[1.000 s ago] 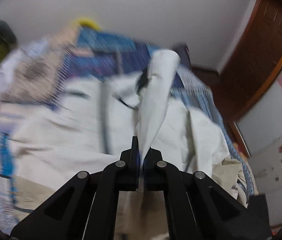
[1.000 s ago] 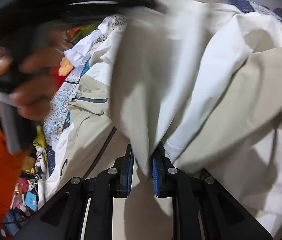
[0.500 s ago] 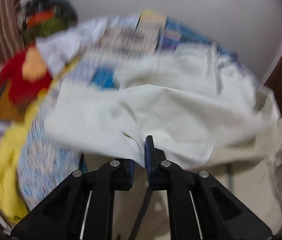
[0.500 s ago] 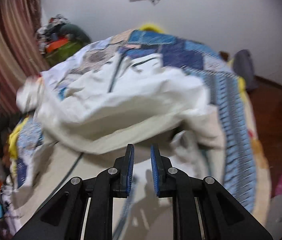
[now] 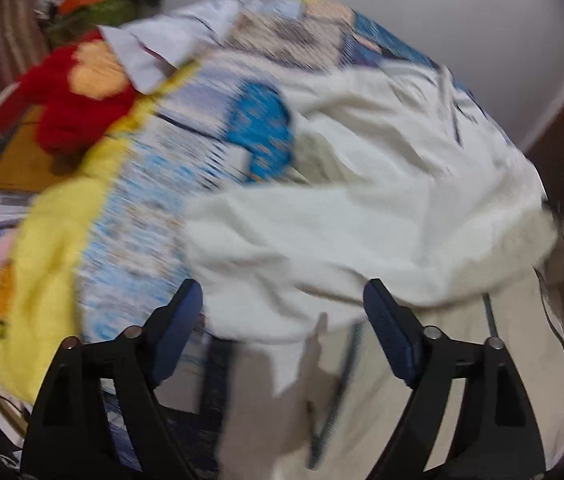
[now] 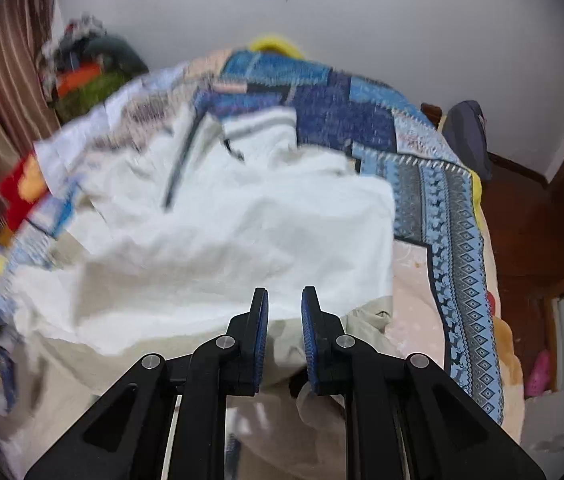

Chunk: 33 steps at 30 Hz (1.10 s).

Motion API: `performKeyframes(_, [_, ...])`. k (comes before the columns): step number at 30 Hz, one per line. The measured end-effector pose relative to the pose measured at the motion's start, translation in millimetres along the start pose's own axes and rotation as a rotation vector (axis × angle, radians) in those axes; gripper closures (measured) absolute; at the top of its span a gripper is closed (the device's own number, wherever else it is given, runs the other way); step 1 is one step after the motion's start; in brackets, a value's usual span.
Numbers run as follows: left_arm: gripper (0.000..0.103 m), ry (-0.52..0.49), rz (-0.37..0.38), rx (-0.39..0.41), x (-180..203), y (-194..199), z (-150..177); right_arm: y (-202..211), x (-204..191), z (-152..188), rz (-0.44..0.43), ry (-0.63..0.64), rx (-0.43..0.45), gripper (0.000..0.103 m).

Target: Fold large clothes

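Note:
A large white and cream garment lies rumpled on the bed with its white part folded over the cream part. It also shows in the right wrist view. My left gripper is open wide and empty, just above the garment's near fold. My right gripper is slightly open with a narrow gap, holding nothing, at the edge of the white fold.
A blue patchwork quilt covers the bed. A red and orange cloth, a yellow blanket and a clothes pile lie at the left. Brown wooden floor and a dark bag are on the right.
Both grippers have let go of the garment. The left jaws opened wide; the right jaws opened a little. The lifted fabric now lies folded over on the bed.

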State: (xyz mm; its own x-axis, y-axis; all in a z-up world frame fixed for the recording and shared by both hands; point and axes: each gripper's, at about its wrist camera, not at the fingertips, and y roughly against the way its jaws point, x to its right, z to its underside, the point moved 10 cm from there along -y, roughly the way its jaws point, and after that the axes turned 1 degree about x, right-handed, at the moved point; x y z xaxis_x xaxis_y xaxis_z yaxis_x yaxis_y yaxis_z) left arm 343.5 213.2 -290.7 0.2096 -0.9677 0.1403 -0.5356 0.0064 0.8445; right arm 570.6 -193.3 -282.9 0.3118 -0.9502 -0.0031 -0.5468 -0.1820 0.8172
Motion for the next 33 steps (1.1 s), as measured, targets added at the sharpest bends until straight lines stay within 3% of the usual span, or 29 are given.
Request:
performKeyframes(3, [0.018,0.065,-0.029,0.025,-23,-15,-20,-17,-1,19,0.054,0.078,-0.044,0.09])
performKeyframes(6, [0.018,0.056,-0.074,-0.031,-37,-48,-26,-19,-4,35,0.088,0.185,-0.025,0.09])
performKeyframes(8, [0.018,0.048,-0.137,-0.079,-47,-73,-25,-18,-6,43,0.124,0.243,-0.022,0.09])
performKeyframes(10, [0.018,-0.002,-0.219,-0.065,-47,-84,-29,-17,-5,49,0.15,0.275,-0.026,0.09])
performKeyframes(11, [0.022,-0.062,-0.269,-0.038,-40,-84,-34,-16,-3,52,0.163,0.288,-0.027,0.09])
performKeyframes(12, [0.038,-0.1,-0.285,-0.018,-32,-83,-37,-16,0,53,0.173,0.29,-0.025,0.09])
performKeyframes(13, [0.064,-0.129,-0.276,-0.007,-23,-83,-39,-17,5,55,0.181,0.285,-0.028,0.09])
performKeyframes(16, [0.088,-0.19,-0.246,0.008,3,-82,-45,-20,23,55,0.206,0.246,-0.044,0.09])
performKeyframes(20, [0.093,-0.218,-0.251,0.06,22,-74,-68,-23,53,48,0.178,0.123,-0.058,0.09])
performKeyframes(22, [0.093,-0.219,-0.235,0.111,34,-65,-86,-20,63,45,0.214,0.111,-0.052,0.088])
performKeyframes(24, [0.093,-0.226,-0.231,0.164,45,-56,-101,-21,73,46,0.27,0.136,-0.047,0.079])
performKeyframes(26, [0.093,-0.233,-0.243,0.245,56,-43,-118,-23,81,49,0.272,0.126,-0.05,0.068])
performKeyframes(27, [0.093,-0.23,-0.253,0.281,60,-39,-124,-22,86,49,0.276,0.11,-0.048,0.056])
performKeyframes(28, [0.093,-0.229,-0.261,0.287,61,-41,-127,-21,92,49,0.296,0.101,-0.046,0.031])
performKeyframes(30, [0.093,-0.239,-0.264,0.233,61,-56,-125,-19,110,48,0.347,0.062,-0.033,0.015])
performKeyframes(33, [0.093,-0.271,-0.306,0.099,52,-95,-113,-13,115,45,0.262,-0.031,-0.039,0.015])
